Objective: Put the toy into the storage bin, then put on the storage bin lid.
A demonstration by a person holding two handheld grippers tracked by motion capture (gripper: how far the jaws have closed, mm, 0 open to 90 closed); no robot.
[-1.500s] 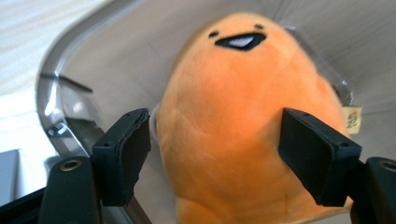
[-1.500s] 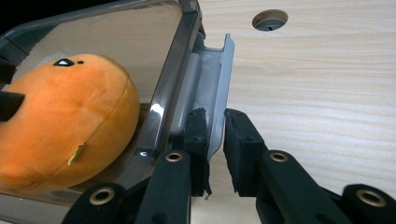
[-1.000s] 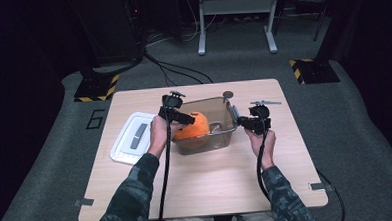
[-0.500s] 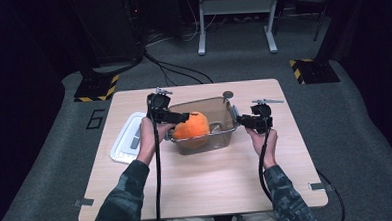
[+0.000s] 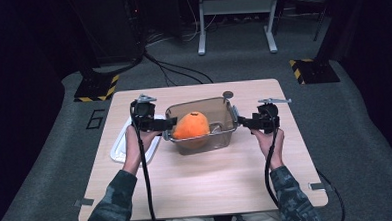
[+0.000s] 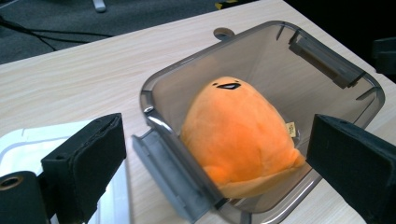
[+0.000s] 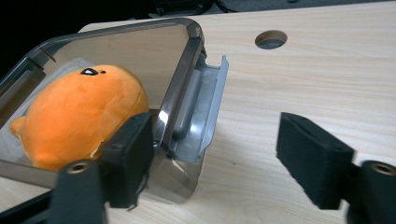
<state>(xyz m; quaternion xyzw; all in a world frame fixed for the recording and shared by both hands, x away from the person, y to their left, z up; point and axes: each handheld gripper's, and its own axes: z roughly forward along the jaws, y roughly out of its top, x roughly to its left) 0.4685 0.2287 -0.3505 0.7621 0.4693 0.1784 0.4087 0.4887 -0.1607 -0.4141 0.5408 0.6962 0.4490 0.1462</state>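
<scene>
Now the orange plush toy [image 5: 191, 125] sat inside the clear plastic container [image 5: 223, 105] at mid-table. Both tools had just been opening — the left gripper [image 5: 171, 123] spread wide beside the left latch, the right gripper [image 5: 241, 120] spread around the right latch [image 7: 201, 108], pads pressing nothing.

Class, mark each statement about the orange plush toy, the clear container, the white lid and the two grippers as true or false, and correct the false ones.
1. The orange plush toy lies inside the clear container. True.
2. The white lid is snapped onto the container. False: it lies on the table beside the container, at the left gripper's side.
3. The right gripper is open beside the container's side latch. True; its jaws have just been opening.
4. The left gripper is clamped on the toy. False: its jaws stand open, clear of it.
5. The toy is blue. False: orange.
</scene>
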